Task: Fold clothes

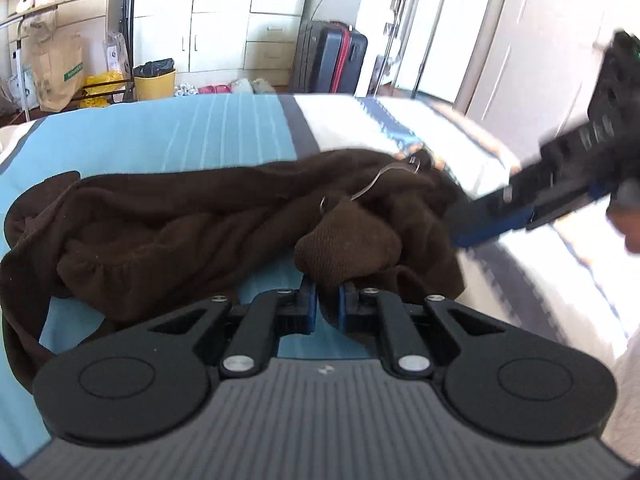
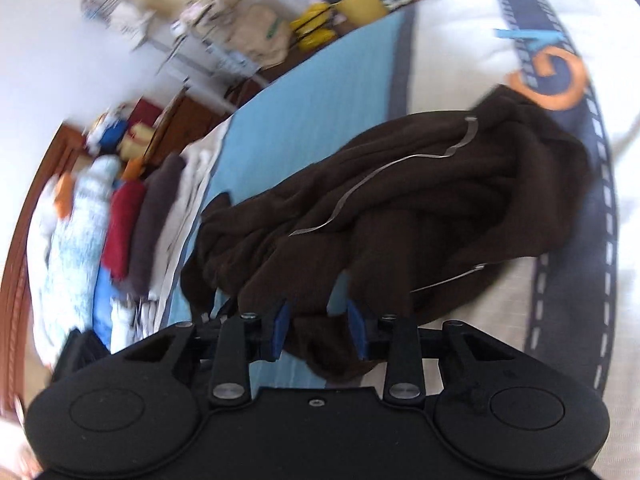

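Note:
A dark brown knit garment [image 1: 180,220] lies crumpled on the bed, with a thin grey cord [image 1: 376,184] running across it. My left gripper [image 1: 326,304] is shut on a bunched fold at the garment's near edge, and brown cloth fills the gap between its blue pads [image 1: 308,308]. Blurred at the right of the left wrist view, my right gripper [image 1: 476,228] has its tip at the garment's right side. In the right wrist view the garment [image 2: 440,200] hangs between the blue pads [image 2: 282,328] of the right gripper [image 2: 320,330], which holds it.
The bed cover [image 1: 160,132] is light blue with white and dark bands. Folded clothes [image 2: 120,220] are stacked along the bed's left side. Beyond the bed stand a yellow bin [image 1: 154,82], a paper bag [image 1: 56,72], a suitcase [image 1: 332,58] and white cupboards.

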The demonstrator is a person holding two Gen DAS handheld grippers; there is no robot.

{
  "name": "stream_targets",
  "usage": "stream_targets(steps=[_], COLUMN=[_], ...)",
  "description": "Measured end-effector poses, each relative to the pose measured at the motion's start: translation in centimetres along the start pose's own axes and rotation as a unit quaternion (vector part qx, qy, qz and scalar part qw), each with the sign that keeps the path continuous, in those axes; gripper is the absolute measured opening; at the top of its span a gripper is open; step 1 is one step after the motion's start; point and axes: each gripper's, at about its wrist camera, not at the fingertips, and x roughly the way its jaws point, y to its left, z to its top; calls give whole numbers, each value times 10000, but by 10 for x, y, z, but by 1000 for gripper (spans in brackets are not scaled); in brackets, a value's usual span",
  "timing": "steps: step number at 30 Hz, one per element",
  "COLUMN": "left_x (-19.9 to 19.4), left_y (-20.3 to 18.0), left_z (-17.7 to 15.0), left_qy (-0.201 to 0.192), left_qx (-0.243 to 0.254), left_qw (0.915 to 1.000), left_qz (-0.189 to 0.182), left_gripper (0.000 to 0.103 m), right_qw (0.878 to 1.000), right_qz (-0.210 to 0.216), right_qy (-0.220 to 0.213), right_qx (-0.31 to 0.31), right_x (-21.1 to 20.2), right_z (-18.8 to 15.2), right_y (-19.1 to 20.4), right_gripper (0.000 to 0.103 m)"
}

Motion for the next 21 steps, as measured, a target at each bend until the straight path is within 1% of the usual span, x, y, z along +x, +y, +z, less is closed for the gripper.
stream_targets(steps=[3,5,6,7,9,11,12,13,14,15,16,18,20,21], left_x=[-9,-10,-10,-10,-9,-10,-11,-10,-10,-12,-16,-26,-37,-39], left_y=[6,13,14,16,19,19,18,17,16,15,17,17,12,10], left_z=[3,0,-1,-1,1,4,5,7,8,9,10,13,13,13], left_qy=[-159,-185,-252,-332,-427,-468,-487,-500,-519,-606,-729,-901,-1043,-1042], left_qx=[-234,-401,-398,-390,-536,-648,-682,-681,-625,-578,-587,-568,-348,-267], left_qw=[9992,9978,9974,9968,9939,9911,9899,9895,9908,9917,9914,9914,9932,9939], left_qz=[-282,-490,-547,-622,-868,-1065,-1144,-1169,-1087,-972,-912,-754,-370,-258], left_gripper=[10,10,10,10,10,10,10,10,10,11,13,18,23,28], right_qw=[9959,9883,9821,9745,9576,9432,9390,9338,9246,9136,9093,9189,9257,9291], right_qz=[22,-66,-237,-416,-845,-1239,-1346,-1453,-1637,-1831,-1930,-1916,-2128,-2236], right_qy=[120,84,18,-36,-52,-59,-131,-152,-106,-120,-257,-532,-778,-878], right_qx=[-894,-1524,-1868,-2206,-2752,-3082,-3163,-3266,-3439,-3629,-3678,-3407,-3029,-2811], right_x=[-1,-3,-3,-3,8,26,36,47,57,62,60,45,24,13], right_z=[-11,-20,-25,-29,-37,-44,-46,-48,-48,-46,-43,-31,-19,-13], right_y=[29,49,57,65,76,80,81,83,85,88,90,88,78,71], right_gripper=[39,39,39,42,52,52,52,50,23,14,14,13,13,14])
